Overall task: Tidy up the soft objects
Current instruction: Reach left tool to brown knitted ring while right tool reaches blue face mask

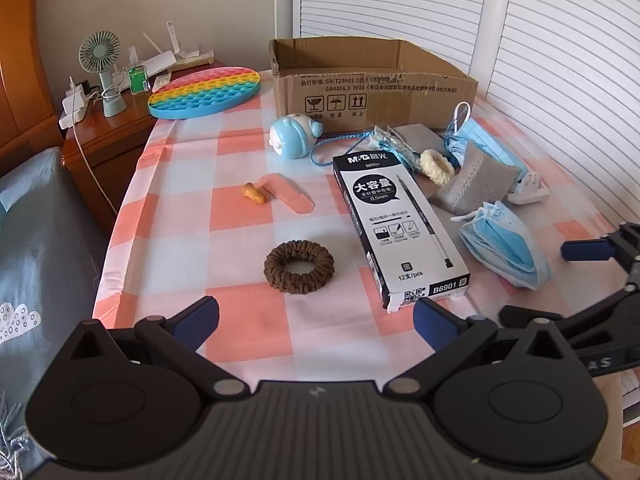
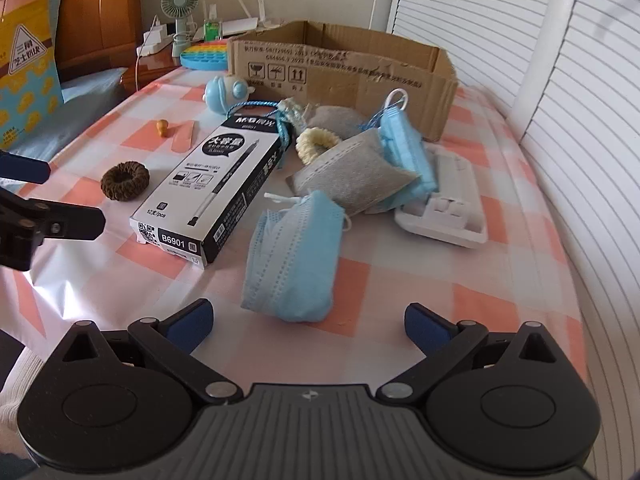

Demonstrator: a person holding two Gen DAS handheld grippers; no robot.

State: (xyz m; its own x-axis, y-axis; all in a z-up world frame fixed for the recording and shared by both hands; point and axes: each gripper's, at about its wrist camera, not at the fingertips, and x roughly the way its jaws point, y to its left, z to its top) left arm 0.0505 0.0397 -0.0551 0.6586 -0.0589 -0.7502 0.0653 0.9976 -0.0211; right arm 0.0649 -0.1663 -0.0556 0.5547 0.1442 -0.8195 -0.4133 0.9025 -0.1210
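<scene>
Ribbed brown fabric forms the scrunchie (image 1: 299, 267), a ring lying near the table's (image 1: 248, 320) front-left edge, beside the glossy black pen box (image 1: 400, 232). Pleated blue masks (image 2: 294, 256) lie crumpled toward the right edge; a grey pouch (image 2: 360, 176) probably hides more. Both the left gripper (image 1: 316, 320) and the right gripper (image 2: 306, 322) have fingers spread wide, empty.

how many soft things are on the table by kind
hair ties: 2, brown and cream
blue face masks: 2, near and far
grey masks: 2, front and back
total: 6
</scene>
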